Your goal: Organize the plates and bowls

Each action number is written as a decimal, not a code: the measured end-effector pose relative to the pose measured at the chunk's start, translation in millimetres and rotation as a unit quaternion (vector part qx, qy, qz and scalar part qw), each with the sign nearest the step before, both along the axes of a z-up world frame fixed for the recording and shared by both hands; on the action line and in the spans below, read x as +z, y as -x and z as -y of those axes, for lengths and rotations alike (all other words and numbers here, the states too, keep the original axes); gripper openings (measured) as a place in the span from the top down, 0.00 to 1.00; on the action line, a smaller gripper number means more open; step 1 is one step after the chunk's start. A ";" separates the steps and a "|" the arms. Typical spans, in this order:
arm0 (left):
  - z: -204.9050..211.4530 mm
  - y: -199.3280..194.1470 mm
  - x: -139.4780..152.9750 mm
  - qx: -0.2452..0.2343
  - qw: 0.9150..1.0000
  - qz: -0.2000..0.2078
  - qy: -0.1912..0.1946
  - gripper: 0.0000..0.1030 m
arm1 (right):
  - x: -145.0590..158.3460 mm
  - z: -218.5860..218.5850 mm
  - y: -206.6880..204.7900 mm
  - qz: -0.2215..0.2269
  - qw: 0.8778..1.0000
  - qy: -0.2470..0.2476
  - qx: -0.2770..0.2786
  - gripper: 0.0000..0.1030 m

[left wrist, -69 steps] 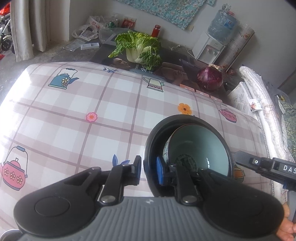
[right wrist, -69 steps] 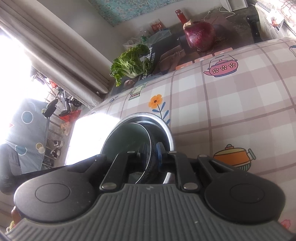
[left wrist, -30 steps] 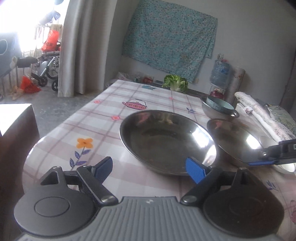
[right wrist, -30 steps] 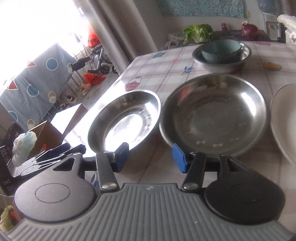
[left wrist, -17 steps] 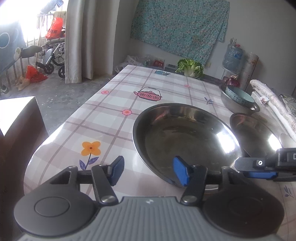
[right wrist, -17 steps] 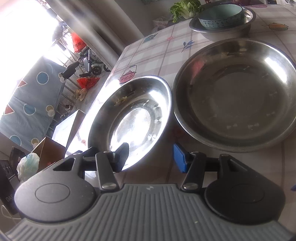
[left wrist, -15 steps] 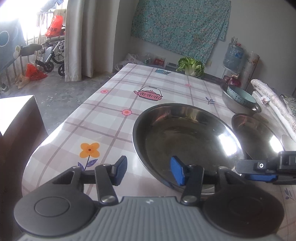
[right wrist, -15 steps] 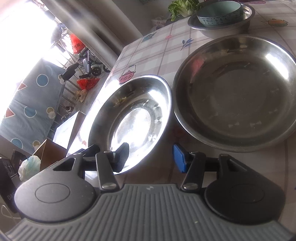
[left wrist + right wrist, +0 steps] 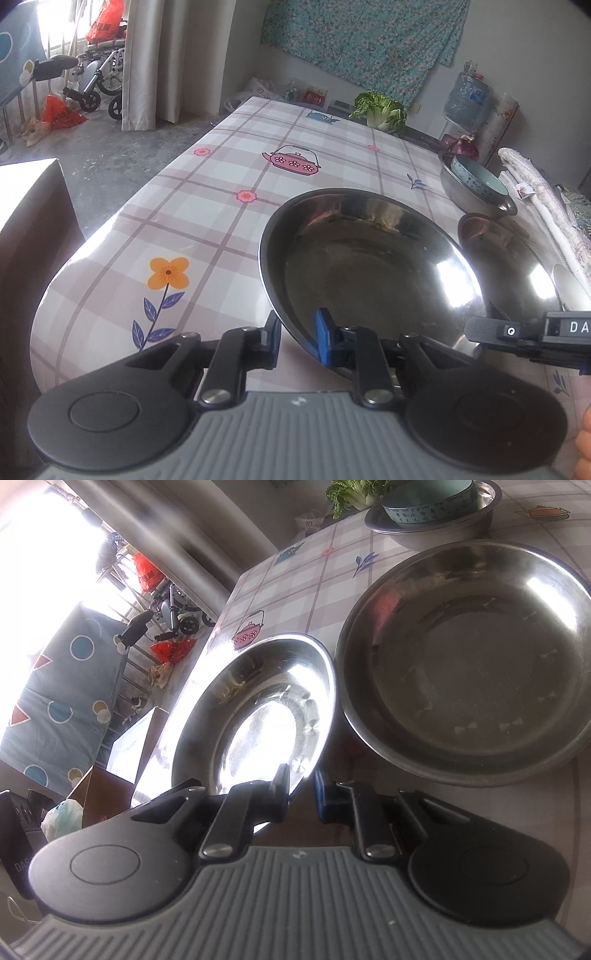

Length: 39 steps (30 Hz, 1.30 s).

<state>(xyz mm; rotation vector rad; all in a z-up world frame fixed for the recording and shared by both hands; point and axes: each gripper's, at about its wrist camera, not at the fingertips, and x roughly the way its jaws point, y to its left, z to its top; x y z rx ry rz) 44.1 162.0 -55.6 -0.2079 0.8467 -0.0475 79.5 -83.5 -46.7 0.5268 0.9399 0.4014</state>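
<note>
Both grippers pinch the near rim of one shallow steel dish.

Left gripper [image 9: 297, 338] closing on the dish [image 9: 365, 269], rim between its jaws; right gripper [image 9: 301, 790] clamped narrow on it. Dish sits at the checked tablecloth [image 9: 207, 206] edge. Next, likely: level joint lift onto the larger steel basin [image 9: 476, 661].

Left tongs [image 9: 297, 334] angled down, jaws closing, right tongs [image 9: 300, 788] angled down, jaws shut
</note>
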 end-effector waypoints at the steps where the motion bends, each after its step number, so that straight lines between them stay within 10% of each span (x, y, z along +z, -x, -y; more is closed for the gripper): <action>1: 0.1 4.0 0.9 -0.003 1.000 -0.001 0.000 0.80 | 0.6 0.5 2.3 -0.001 1.000 0.002 0.004 0.88; 11: -19.8 50.0 1.4 -0.061 0.998 -0.001 0.033 0.77 | -1.5 6.0 36.5 -0.031 0.997 -0.002 0.065 0.85; 17: -25.1 43.2 13.3 -0.051 0.998 0.028 0.037 0.57 | 9.6 1.2 35.0 0.010 0.997 0.044 0.055 0.79; 39: -6.5 3.9 -1.5 -0.058 0.998 -0.010 0.021 0.57 | 8.2 3.0 8.7 0.031 0.997 0.069 0.017 0.77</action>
